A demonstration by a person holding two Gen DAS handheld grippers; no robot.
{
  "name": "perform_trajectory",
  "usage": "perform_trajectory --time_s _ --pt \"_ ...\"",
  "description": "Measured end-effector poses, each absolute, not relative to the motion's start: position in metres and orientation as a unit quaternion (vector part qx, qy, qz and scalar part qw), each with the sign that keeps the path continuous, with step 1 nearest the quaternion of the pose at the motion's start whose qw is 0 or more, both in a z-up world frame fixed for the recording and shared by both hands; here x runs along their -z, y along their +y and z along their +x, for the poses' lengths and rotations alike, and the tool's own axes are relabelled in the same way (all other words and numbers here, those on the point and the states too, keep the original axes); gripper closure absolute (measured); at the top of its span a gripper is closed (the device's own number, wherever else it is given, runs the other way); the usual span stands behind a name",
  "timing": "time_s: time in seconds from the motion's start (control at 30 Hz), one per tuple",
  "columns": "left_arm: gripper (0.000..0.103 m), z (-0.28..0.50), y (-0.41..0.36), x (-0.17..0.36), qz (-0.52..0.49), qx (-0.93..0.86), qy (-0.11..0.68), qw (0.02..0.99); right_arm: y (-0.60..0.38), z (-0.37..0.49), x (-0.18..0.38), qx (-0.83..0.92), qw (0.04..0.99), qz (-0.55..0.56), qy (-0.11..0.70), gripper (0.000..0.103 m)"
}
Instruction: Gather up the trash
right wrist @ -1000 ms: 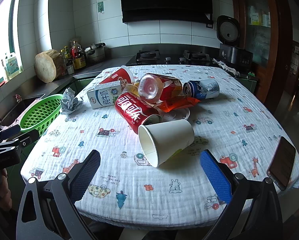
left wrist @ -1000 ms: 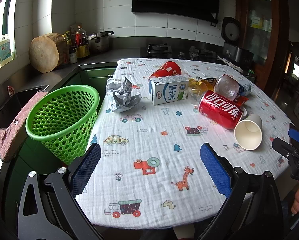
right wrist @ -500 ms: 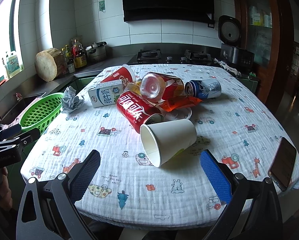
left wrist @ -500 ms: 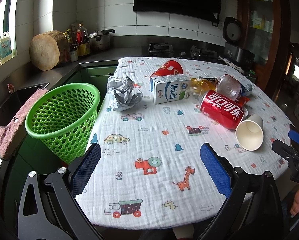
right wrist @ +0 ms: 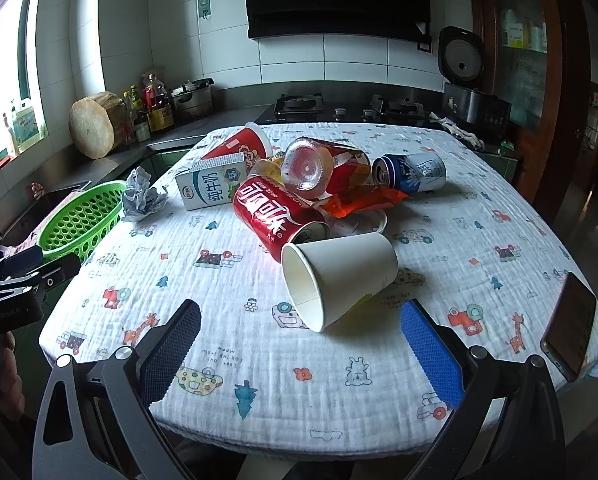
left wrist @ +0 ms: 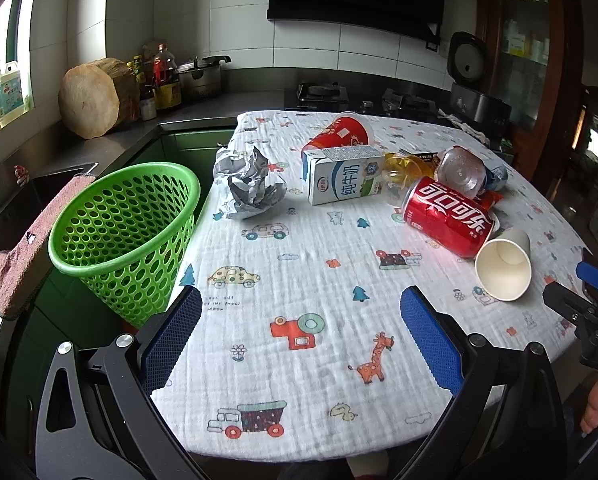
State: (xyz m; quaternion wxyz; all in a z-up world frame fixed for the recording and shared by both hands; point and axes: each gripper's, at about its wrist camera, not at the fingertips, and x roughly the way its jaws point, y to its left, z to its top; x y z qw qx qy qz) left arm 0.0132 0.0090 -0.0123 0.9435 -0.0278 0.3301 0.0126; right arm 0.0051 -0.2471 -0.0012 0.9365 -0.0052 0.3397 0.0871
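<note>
Several pieces of trash: lying in a heap on the tabletop (left wrist: 299,352) — paper cup (right wrist: 339,276), cola can (right wrist: 279,216), milk carton (left wrist: 347,174), red cup (left wrist: 337,132), bottle (right wrist: 311,164), blue can (right wrist: 411,174), crumpled paper (left wrist: 249,184).
Bin (left wrist: 127,232): green, just beside the tabletop's left edge, near the crumpled paper.
Left gripper (left wrist: 299,336): jaws wide, holding nothing.
Right gripper (right wrist: 299,336): jaws wide, paper cup's mouth just ahead.
Change: both views sit slightly nearer the trash than a second ago; nothing has moved.
Right view only: phone (right wrist: 571,324) at the tabletop's right edge.
Left view only: pink cloth (left wrist: 23,256) beside the bin.
</note>
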Motion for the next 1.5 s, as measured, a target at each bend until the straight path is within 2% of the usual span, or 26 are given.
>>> perform_trajectory --time_s 0.8,1.17,1.5 --pt "0.005 0.034 0.014 0.027 -0.026 -0.012 0.344 0.939 -0.254 0.031 0.008 -0.088 0.932 -0.004 0.353 0.006" --pt "0.005 0.047 0.029 0.029 -0.037 -0.016 0.350 0.936 -0.241 0.063 -0.007 -0.138 0.924 -0.041 0.353 0.006" --pt "0.005 0.077 0.053 0.017 -0.023 -0.027 0.343 0.939 -0.220 0.115 -0.003 -0.197 0.891 -0.092 0.400 0.006"
